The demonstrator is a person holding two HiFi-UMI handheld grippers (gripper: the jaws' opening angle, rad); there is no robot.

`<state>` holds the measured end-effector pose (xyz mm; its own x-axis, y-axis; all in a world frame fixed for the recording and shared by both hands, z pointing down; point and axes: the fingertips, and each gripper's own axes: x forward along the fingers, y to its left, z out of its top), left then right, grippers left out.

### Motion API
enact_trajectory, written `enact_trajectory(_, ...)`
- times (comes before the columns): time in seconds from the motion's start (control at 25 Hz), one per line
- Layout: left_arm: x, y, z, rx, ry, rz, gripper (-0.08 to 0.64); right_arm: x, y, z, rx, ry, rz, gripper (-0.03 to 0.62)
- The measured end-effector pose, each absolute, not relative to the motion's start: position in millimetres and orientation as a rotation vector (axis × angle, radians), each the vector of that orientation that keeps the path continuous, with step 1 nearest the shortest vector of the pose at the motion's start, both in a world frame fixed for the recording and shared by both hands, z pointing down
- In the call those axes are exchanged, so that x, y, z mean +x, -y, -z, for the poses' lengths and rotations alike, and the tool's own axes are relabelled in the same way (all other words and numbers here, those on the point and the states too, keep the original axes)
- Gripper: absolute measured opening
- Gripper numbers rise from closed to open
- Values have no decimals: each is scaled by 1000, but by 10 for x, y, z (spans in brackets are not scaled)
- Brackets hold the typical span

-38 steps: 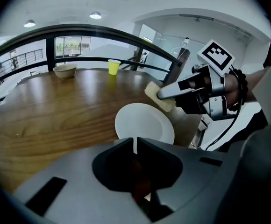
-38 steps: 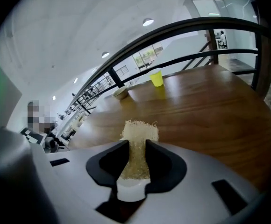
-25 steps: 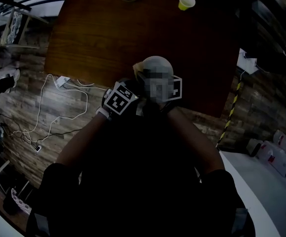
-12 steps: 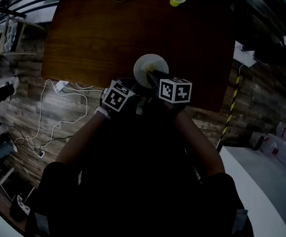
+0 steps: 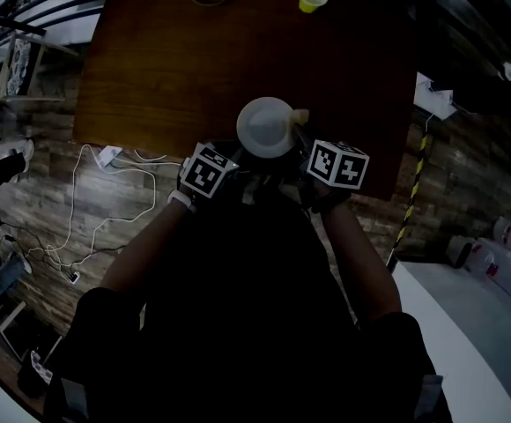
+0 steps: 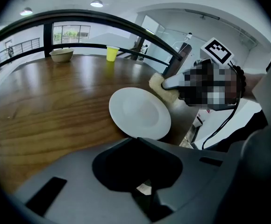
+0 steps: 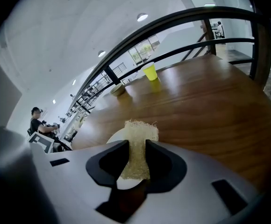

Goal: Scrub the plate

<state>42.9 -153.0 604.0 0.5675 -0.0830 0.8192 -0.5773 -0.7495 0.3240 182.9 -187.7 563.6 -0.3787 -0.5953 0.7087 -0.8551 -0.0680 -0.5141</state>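
White plate (image 5: 264,126) is at the tabletop (image 5: 167,60) edge, its rim pinched in the left hand-held gripper (image 6: 136,141). The right hand-held gripper (image 7: 136,148) squeezes a yellow sponge (image 7: 140,130) touching the plate.

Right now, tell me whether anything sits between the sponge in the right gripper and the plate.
Nothing visible does. The right gripper is shut on the sponge, whose tip is already at the right rim of the plate. The left gripper appears to hold that plate by its near edge.
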Motion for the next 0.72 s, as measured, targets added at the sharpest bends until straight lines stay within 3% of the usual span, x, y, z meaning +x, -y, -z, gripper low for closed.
enact_trajectory(0.52, -45, 1751, -5988, 2105, 769, -950, 34, 461, 1768, -5710, 1109, 2134, -1347, 120)
enact_trajectory(0.72, -138, 1812, -5986, 2090, 805, -921, 34, 475, 1737, -5740, 1112, 2130, -1363, 120)
